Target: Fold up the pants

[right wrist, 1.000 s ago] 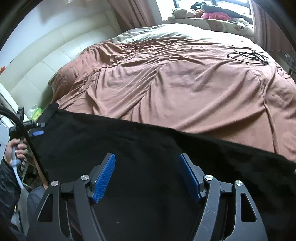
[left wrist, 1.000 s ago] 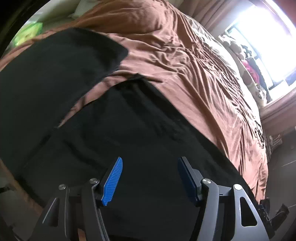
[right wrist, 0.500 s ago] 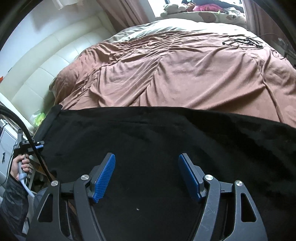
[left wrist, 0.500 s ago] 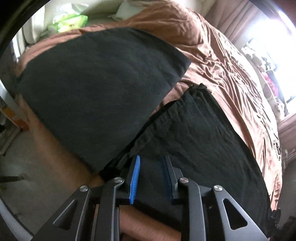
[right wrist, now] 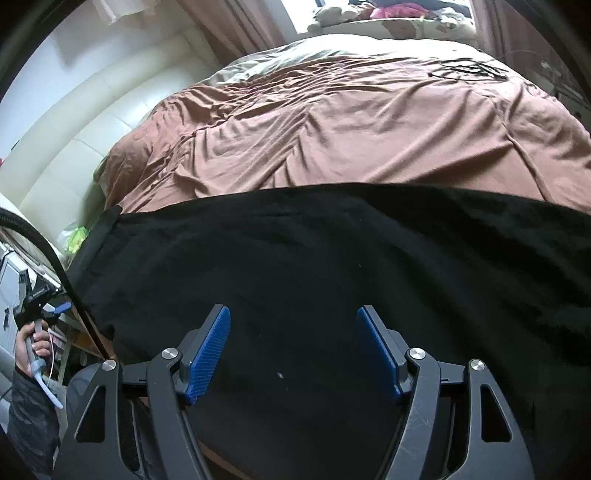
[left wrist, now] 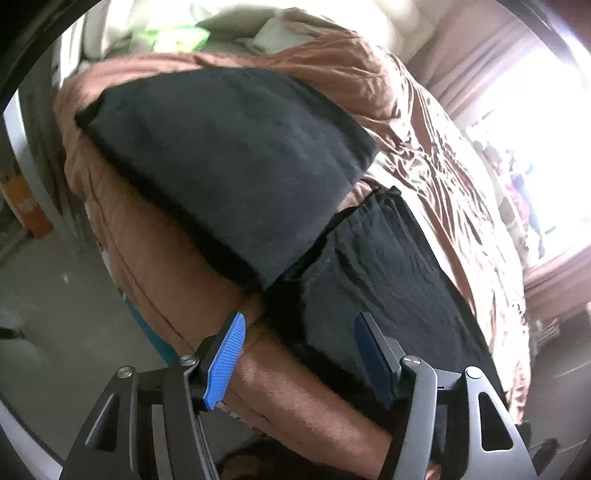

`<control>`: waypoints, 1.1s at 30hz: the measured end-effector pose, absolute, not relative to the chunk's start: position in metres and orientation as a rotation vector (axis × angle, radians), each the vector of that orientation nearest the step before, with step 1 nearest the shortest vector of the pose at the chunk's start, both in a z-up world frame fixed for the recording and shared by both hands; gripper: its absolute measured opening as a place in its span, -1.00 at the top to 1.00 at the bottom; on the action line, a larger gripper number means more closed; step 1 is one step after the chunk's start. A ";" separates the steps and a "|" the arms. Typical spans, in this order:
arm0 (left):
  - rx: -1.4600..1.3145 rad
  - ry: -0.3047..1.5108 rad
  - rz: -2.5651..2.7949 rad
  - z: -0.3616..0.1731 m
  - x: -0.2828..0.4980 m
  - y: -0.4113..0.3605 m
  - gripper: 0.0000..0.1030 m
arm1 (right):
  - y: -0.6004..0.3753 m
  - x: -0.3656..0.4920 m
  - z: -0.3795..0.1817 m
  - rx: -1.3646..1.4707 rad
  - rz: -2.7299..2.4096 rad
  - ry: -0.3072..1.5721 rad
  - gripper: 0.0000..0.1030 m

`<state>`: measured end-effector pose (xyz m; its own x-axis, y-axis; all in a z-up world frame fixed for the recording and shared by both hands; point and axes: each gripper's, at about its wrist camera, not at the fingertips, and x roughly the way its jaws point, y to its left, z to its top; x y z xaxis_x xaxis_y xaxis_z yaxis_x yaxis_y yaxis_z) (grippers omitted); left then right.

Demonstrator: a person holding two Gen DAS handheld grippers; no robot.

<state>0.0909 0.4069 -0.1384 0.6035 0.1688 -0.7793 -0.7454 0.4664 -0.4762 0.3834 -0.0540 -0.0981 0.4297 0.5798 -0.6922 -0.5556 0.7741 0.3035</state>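
Black pants (right wrist: 314,266) lie spread along the near edge of a bed with a brown cover (right wrist: 351,122). In the left wrist view one part of the pants (left wrist: 229,162) lies folded over the bed's corner and another part (left wrist: 376,273) runs off to the right. My left gripper (left wrist: 299,354) is open and empty, over the bed edge at the lower hem of the pants. My right gripper (right wrist: 293,350) is open and empty, just above the black fabric. The left gripper also shows in the right wrist view (right wrist: 59,307), held in a hand at the far left.
A white padded headboard (right wrist: 74,140) stands at the left. A green packet (left wrist: 177,37) and pale pillows lie at the bed's head. A black cable (right wrist: 465,70) lies on the far side of the cover. Soft toys sit by the bright window (right wrist: 351,11). Grey floor (left wrist: 48,302) lies beside the bed.
My left gripper closed half a second ago and has opened again, and it has swung left toward the bed's corner. The pants now cover more of the bed in the right view.
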 end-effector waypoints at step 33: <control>-1.080 0.642 0.559 -0.155 0.117 0.426 0.92 | -0.031 0.327 -0.102 0.025 0.633 0.888 -0.30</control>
